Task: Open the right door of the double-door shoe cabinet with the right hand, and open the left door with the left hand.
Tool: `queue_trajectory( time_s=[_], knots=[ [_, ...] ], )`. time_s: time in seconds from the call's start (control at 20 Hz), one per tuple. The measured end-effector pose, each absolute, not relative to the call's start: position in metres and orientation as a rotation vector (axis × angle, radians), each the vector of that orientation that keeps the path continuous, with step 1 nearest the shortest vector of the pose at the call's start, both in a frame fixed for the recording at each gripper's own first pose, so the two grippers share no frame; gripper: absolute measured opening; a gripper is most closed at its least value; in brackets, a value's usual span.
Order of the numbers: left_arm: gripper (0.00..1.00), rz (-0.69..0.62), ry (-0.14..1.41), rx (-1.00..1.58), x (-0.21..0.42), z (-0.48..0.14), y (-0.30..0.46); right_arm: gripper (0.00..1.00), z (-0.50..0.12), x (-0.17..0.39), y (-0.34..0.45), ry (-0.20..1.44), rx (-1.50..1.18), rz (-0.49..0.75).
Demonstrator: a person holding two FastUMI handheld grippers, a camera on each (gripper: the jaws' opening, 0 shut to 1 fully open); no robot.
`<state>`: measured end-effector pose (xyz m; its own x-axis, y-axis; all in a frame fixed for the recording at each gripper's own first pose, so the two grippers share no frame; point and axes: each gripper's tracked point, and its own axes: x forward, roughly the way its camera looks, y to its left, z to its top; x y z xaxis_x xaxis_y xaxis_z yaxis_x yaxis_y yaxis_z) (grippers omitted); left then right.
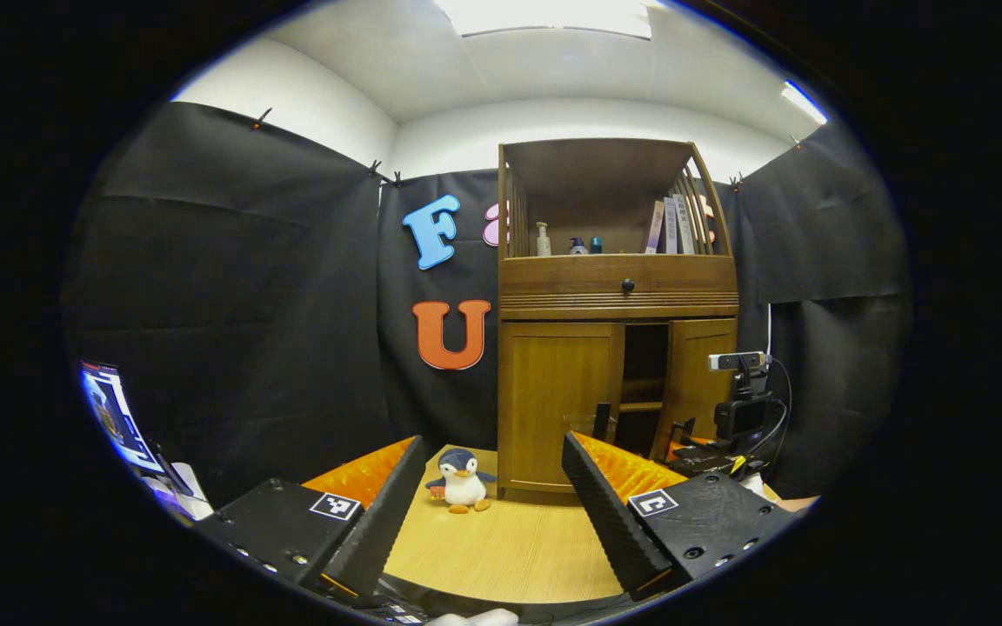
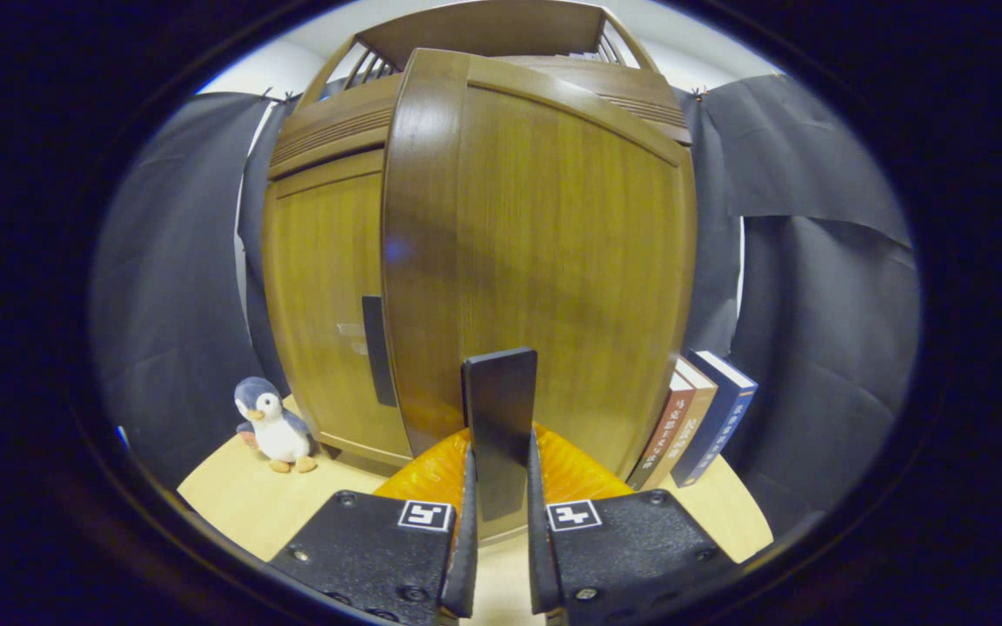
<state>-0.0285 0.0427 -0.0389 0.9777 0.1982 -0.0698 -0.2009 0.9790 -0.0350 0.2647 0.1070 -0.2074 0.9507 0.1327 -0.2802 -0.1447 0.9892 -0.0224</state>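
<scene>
The wooden shoe cabinet point(image 1: 618, 300) stands at the back of a round table. Its left door point(image 1: 553, 400) is closed, with a dark flat handle point(image 1: 603, 420) near its inner edge. The right door point(image 1: 699, 378) is swung partly out, showing dark shelves behind it. In the right gripper view that door point(image 2: 553, 261) looms close, and my right gripper point(image 2: 498, 465) is shut on its dark flat handle point(image 2: 498, 409). The left gripper view also shows the right gripper point(image 1: 684, 430) at the door's edge. My left gripper point(image 1: 492, 439) hangs open in front of the cabinet, well short of the left door.
A plush penguin point(image 1: 462, 481) sits on the wooden table point(image 1: 510, 548) left of the cabinet. A few books point(image 2: 697, 417) lean against the cabinet's right side. A lit screen point(image 1: 114, 417) stands at far left. Above the doors are a drawer knob point(image 1: 628, 284) and bottles.
</scene>
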Motion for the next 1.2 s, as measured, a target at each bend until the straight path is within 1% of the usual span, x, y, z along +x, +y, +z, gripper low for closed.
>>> queue_trajectory(
  time_s=[0.2,0.25,0.3,0.4,0.45,0.6,0.65,0.7,0.75,0.8,0.85,0.9,1.0,1.05,1.1,1.15,1.2],
  knots=[
    [0.96,0.174,0.062,-0.045,-0.032,-0.037,0.04,0.25,-0.207,0.252,0.094,0.288,-0.033,0.138],
    [1.0,0.169,0.062,-0.045,-0.032,-0.037,0.04,0.24,-0.208,0.25,0.09,0.29,-0.029,0.138],
    [0.96,0.163,0.06,-0.046,-0.034,-0.036,0.038,0.24,-0.206,0.245,0.086,0.292,-0.025,0.134],
    [0.96,0.145,0.058,-0.049,-0.034,-0.036,0.036,0.22,-0.206,0.24,0.076,0.293,-0.024,0.13],
    [1.0,0.133,0.058,-0.049,-0.034,-0.036,0.034,0.22,-0.207,0.238,0.072,0.293,-0.025,0.126],
    [1.0,0.095,0.06,-0.047,-0.038,-0.037,0.028,0.21,-0.205,0.228,0.057,0.295,-0.025,0.107],
    [0.96,0.082,0.062,-0.049,-0.038,-0.038,0.024,0.2,-0.206,0.226,0.051,0.296,-0.022,0.096],
    [1.0,0.067,0.063,-0.053,-0.038,-0.04,0.018,0.19,-0.205,0.224,0.045,0.296,-0.023,0.087],
    [1.0,0.054,0.065,-0.058,-0.038,-0.041,0.014,0.18,-0.205,0.22,0.039,0.295,-0.024,0.079],
    [0.96,0.04,0.066,-0.064,-0.038,-0.041,0.013,0.18,-0.204,0.218,0.034,0.296,-0.024,0.075],
    [0.96,0.028,0.067,-0.069,-0.038,-0.042,0.01,0.16,-0.204,0.216,0.03,0.296,-0.026,0.075],
    [1.0,0.016,0.069,-0.074,-0.039,-0.042,0.008,0.16,-0.204,0.215,0.024,0.3,-0.025,0.073],
    [1.0,-0.003,0.071,-0.081,-0.038,-0.045,0.003,0.13,-0.203,0.212,0.012,0.294,-0.015,0.059],
    [0.96,-0.013,0.073,-0.083,-0.036,-0.047,-0.002,0.11,-0.204,0.21,0.004,0.291,-0.013,0.048],
    [1.0,-0.021,0.076,-0.083,-0.035,-0.047,-0.005,0.11,-0.204,0.211,-0.005,0.289,-0.013,0.036],
    [0.95,-0.029,0.076,-0.084,-0.034,-0.047,-0.01,0.08,-0.203,0.209,-0.013,0.288,-0.017,0.029],
    [0.95,-0.037,0.076,-0.084,-0.033,-0.047,-0.015,0.07,-0.201,0.209,-0.022,0.286,-0.017,0.021]
  ],
)
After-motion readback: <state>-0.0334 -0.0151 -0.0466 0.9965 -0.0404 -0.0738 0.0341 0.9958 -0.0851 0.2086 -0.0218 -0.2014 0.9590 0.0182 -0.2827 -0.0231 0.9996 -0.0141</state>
